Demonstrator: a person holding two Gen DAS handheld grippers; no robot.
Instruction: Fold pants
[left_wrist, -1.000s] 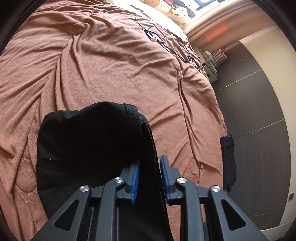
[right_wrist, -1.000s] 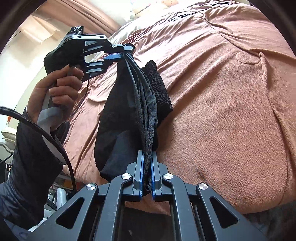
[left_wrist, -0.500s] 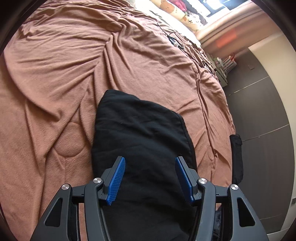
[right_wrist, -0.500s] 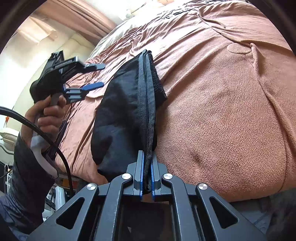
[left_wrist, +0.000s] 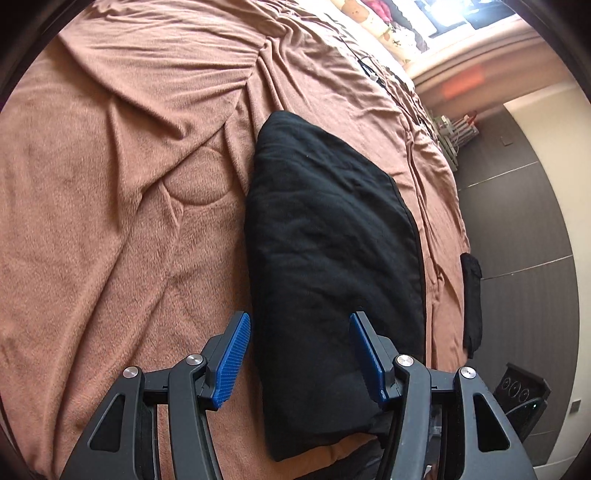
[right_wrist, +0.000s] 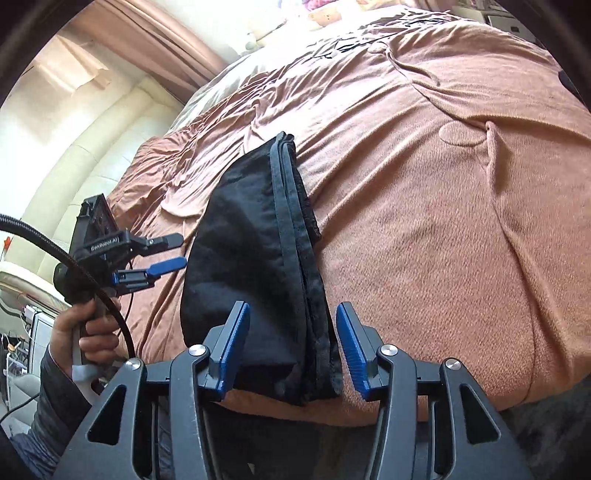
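Two grippers hover over folded black pants (left_wrist: 328, 236) lying flat on a brown blanket (left_wrist: 122, 206) near the bed's edge. Right gripper (right_wrist: 291, 339): jaws have just been opening, now apart, with the pants' stacked hems between the blue pads but unpressed. Left gripper (left_wrist: 300, 354): jaws spread, straddling the pants' near end without contact; it appears beside the pants in the right wrist view, held by a hand (right_wrist: 83, 328).

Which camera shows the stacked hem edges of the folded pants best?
Right wrist: the layered edges of the black pants run straight up the frame. The left wrist shows only the smooth top panel, edges hidden.
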